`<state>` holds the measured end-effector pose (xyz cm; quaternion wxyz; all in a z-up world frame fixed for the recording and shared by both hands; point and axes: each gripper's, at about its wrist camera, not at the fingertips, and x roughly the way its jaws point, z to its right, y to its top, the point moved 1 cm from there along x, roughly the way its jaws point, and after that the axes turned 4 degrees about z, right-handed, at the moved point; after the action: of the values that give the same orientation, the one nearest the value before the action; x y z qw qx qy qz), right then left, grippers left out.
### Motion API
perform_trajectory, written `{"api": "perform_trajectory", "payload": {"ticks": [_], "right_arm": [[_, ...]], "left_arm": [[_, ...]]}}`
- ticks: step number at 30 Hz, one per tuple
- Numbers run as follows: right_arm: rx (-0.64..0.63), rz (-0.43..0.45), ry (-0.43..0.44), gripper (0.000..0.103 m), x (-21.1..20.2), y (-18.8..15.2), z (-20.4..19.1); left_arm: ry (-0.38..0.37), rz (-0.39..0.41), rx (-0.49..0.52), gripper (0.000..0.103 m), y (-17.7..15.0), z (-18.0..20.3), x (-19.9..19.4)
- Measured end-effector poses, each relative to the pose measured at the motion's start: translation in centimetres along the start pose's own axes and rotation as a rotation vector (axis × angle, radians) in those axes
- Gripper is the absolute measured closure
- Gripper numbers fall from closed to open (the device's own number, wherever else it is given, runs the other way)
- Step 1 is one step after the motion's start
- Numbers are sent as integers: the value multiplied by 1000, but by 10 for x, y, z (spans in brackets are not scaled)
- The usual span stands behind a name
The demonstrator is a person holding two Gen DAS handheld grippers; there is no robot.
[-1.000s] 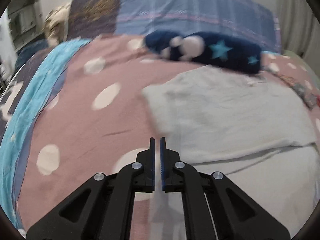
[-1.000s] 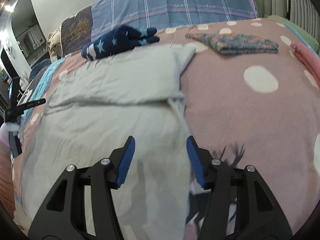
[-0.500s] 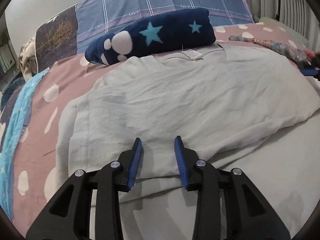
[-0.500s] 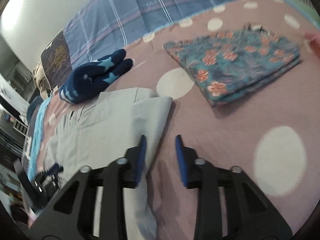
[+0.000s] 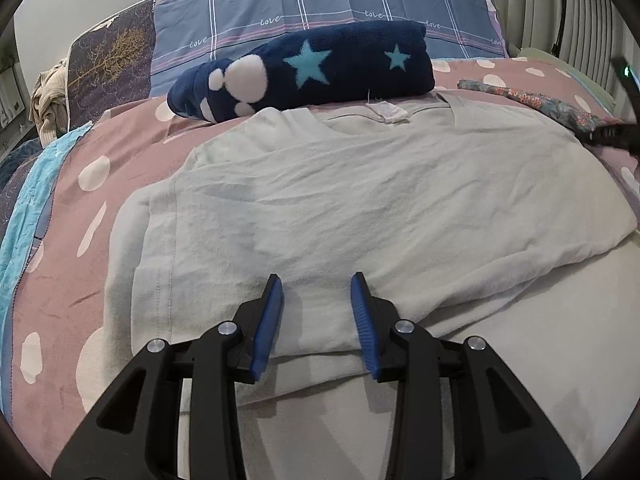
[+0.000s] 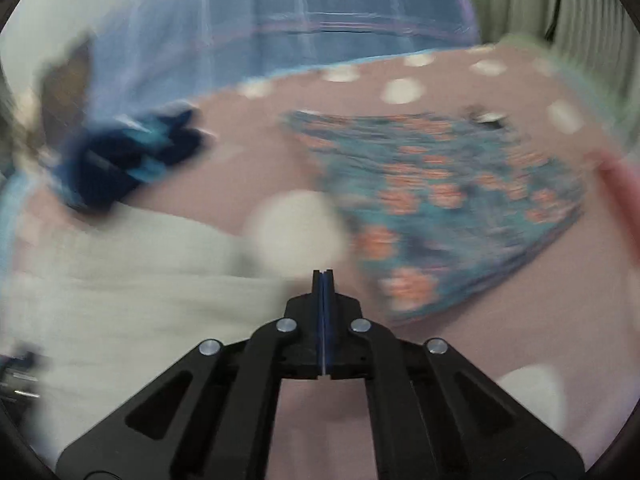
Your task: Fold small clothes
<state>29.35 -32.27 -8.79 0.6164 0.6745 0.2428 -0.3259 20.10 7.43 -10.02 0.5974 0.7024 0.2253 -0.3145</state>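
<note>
A pale grey T-shirt (image 5: 380,200) lies on the pink dotted bedspread (image 5: 60,280), its top half folded down over the lower half, neck label toward the pillows. My left gripper (image 5: 316,284) is open and empty, its blue pads just above the folded edge. My right gripper (image 6: 322,276) is shut with nothing visible between its pads; it hovers over the bedspread (image 6: 520,340) beside the shirt's right edge (image 6: 140,280). The right wrist view is motion-blurred.
A navy star-patterned fleece (image 5: 312,68) lies behind the shirt, also in the right wrist view (image 6: 128,160). A folded floral garment (image 6: 448,200) lies to the right, seen edge-on in the left wrist view (image 5: 536,104). Plaid pillows (image 5: 320,12) line the headboard.
My left gripper opened and moved from the bare bedspread onto the shirt's folded edge. My right gripper closed and swung right, off the shirt toward the floral garment.
</note>
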Motion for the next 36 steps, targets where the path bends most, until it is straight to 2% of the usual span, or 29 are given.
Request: {"api": "perform_trajectory", "payload": {"ticks": [2,5,7,9,10,12,14,15,19,21,23,29,33,36], "right_arm": [[106,2,127,99,-18,-13,12],[70,37,245,93,-61,-38,4],[14,60,351,73,-98,-66,-8],[-48,69,417,64,-125,-94,-18],[-87,66,422,59,-138,-113,-22],[-110,49,396,57,-147,-136,-22],[-78,2,393,57,-151,-161,-7],[-50,-17,399,57,-152,-171,3],[61,-60,475,61,-159,-196,31],[86,-67,500,61,-164,-204,37],[100,-72,511,61,-168,-211,38],[98,-66,524,61,-187,-239,34],[113,-56,542,61,-207,-262,40],[130,-51,564,61,-223,-283,44]], "left_arm": [[2,0,1,65,0,0,0],[3,-1,3,65,0,0,0],[3,0,3,65,0,0,0],[0,1,0,65,0,0,0],[-5,3,-6,63,0,-1,-1],[-50,5,-50,58,-2,-10,-8],[-99,5,-97,57,-11,-22,-23],[-100,9,-103,57,-16,-27,-31],[-72,2,-103,53,-56,-51,-72],[-72,-29,-91,53,-85,-64,-92],[-77,-37,-76,46,-106,-71,-108],[-176,-36,-132,42,-163,-85,-151],[-244,1,-205,42,-190,-92,-170],[-287,11,-202,42,-209,-91,-185]]}}
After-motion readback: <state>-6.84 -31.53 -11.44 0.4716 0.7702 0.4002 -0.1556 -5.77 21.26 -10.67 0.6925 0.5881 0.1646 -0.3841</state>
